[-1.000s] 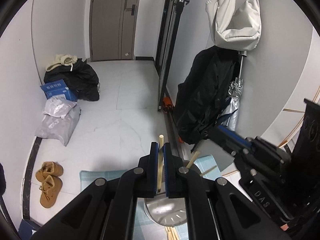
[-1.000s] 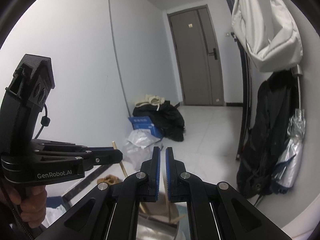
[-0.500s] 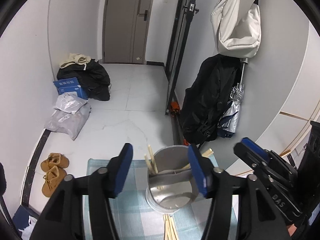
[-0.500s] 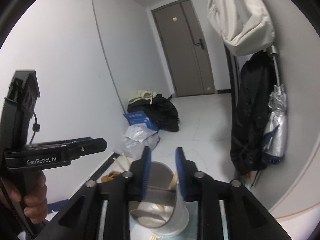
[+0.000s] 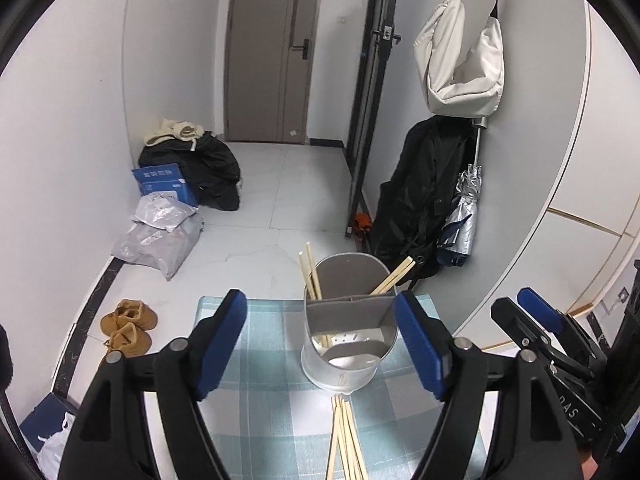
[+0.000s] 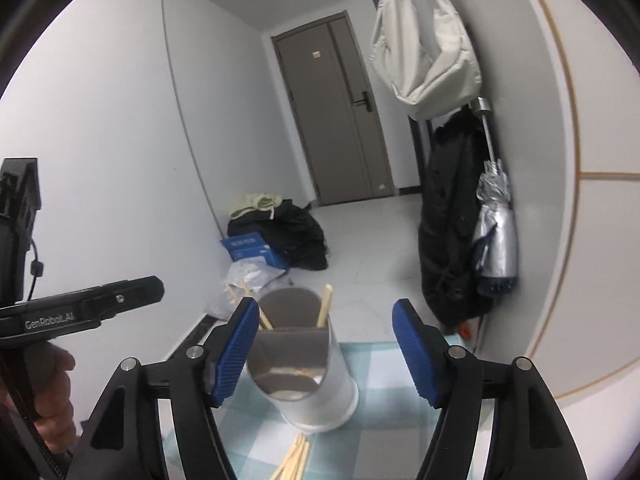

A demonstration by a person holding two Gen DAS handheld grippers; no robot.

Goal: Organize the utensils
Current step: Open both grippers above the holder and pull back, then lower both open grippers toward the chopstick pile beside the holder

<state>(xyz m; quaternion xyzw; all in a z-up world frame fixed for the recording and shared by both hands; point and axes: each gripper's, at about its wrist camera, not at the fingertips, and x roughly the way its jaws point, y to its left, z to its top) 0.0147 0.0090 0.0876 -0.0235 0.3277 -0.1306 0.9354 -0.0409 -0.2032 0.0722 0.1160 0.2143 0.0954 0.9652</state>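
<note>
Left hand-held gripper (image 5: 320,340) and right hand-held gripper (image 6: 326,352): jaws just opened wide, released, empty; chopsticks (image 5: 310,272) standing in metal holder (image 5: 348,344).

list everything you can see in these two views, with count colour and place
utensil holder: 1, silver metal, divided, on the cloth
chopsticks in holder: about 4, pale wood, back compartments
loose chopsticks: a bundle, pale wood, on the cloth in front of the holder
cloth: 1, blue-and-white check, under the holder
shoes: 1 pair, tan, on the floor, left
parcels: grey bags, by the left wall
box: 1, blue, beside the dark clothes
bag: 1, white, hanging on the right
umbrella: 1, silver, hanging under it
door: 1, grey, far end
left gripper: blue pads, open, empty
right gripper: blue pads, open, empty
</note>
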